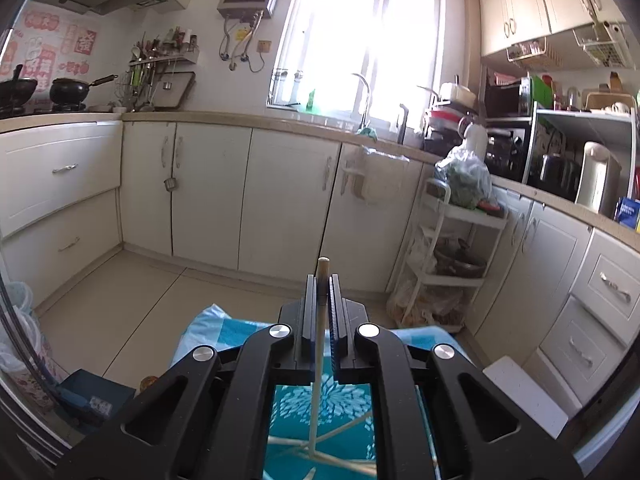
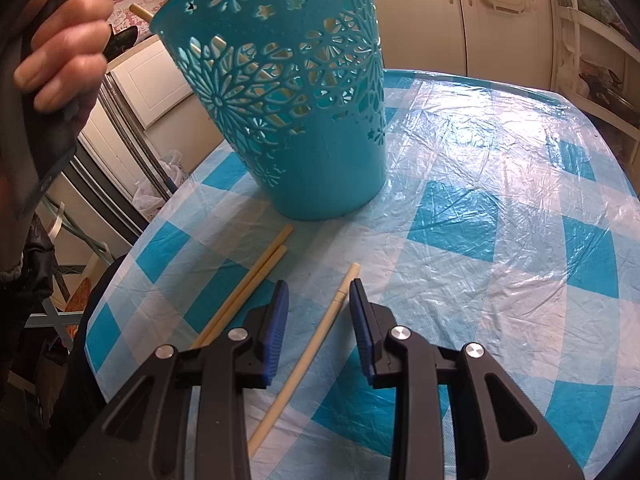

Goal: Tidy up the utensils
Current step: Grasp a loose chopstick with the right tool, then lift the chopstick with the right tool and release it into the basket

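Note:
In the left wrist view my left gripper (image 1: pixel 323 280) is shut on a pale wooden chopstick (image 1: pixel 320 344). The chopstick stands upright, its top poking above the jaws and its lower end reaching down into the teal basket (image 1: pixel 320 404), where other chopsticks (image 1: pixel 344 434) lie. In the right wrist view the teal cut-out basket (image 2: pixel 320 152) stands on the table, with one chopstick end (image 2: pixel 140 11) sticking out over its rim. My right gripper (image 2: pixel 319 286) hangs open low over the table. A single chopstick (image 2: pixel 316 340) lies between its jaws, untouched. Two more chopsticks (image 2: pixel 248 288) lie side by side to its left.
A blue-and-white checked cloth under clear plastic covers the table (image 2: pixel 500 208). A person's hand (image 2: pixel 64 48) holds the other gripper's handle at the upper left, beside the basket. Cream cabinets (image 1: pixel 280 200) and a white rack (image 1: pixel 448 264) with bags stand beyond the table.

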